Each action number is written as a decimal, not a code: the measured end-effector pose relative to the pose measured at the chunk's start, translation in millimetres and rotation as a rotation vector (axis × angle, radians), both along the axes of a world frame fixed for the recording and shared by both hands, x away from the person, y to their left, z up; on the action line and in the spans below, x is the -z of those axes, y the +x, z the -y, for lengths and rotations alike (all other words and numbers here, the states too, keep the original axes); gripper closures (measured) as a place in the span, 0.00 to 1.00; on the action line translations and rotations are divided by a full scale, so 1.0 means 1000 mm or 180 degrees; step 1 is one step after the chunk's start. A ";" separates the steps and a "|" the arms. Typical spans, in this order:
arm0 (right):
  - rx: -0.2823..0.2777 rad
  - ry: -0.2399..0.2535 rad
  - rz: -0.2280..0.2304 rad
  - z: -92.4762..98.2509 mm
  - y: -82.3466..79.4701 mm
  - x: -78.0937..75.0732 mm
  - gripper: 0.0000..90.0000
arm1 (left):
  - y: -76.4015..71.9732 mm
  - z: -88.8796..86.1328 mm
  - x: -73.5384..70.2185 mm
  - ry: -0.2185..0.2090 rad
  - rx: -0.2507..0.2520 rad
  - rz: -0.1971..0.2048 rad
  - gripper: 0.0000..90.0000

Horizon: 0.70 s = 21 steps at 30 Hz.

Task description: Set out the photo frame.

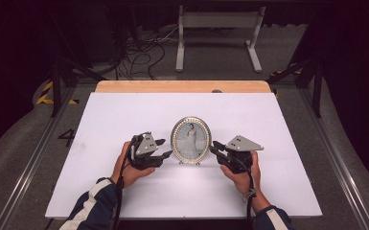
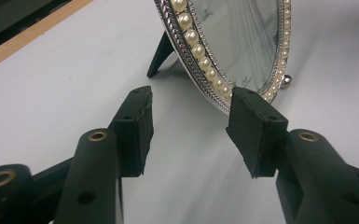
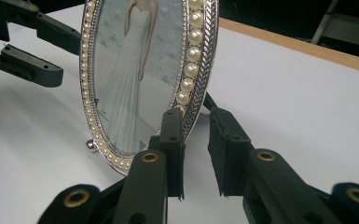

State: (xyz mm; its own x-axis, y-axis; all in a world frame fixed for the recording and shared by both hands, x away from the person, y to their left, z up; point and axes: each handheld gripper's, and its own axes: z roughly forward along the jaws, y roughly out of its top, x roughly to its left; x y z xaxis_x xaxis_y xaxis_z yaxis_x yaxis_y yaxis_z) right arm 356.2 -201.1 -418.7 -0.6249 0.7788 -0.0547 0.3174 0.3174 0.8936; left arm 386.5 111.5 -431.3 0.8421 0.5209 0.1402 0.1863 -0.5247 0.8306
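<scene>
An oval silver picture frame (image 1: 190, 140) with a pearl rim and a photo of a person in a long white dress stands upright on the white table top (image 1: 124, 115). My left gripper (image 1: 164, 147) is at the frame's left edge. In the left gripper view the left gripper (image 2: 191, 100) is open, and the frame (image 2: 228, 46) rises just past the right pad without being pressed. My right gripper (image 1: 213, 147) is at the frame's right edge. Its jaws (image 3: 196, 116) straddle the rim of the frame (image 3: 140, 70) with a gap showing, so it is open.
The frame's black back leg (image 2: 161, 53) and a small ball foot (image 2: 286, 80) rest on the table. A wooden strip (image 1: 182, 86) runs along the far edge. Beyond it are floor cables (image 1: 139, 52) and a grey metal stand (image 1: 218, 21). Both of the person's hands hold the grippers near the front.
</scene>
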 end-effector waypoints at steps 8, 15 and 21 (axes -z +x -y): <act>-0.0040 -0.0156 0.0019 0.000 0.000 -0.001 0.75 | 0.003 -0.003 0.002 0.0057 -0.0089 -0.0012 0.51; -0.0072 -0.0268 0.0029 0.001 -0.001 -0.002 0.64 | 0.001 -0.003 0.002 0.0082 -0.0071 0.0001 0.45; -0.0096 -0.0377 0.0013 0.002 -0.002 -0.001 0.53 | 0.001 -0.002 0.003 0.0100 -0.0074 0.0009 0.34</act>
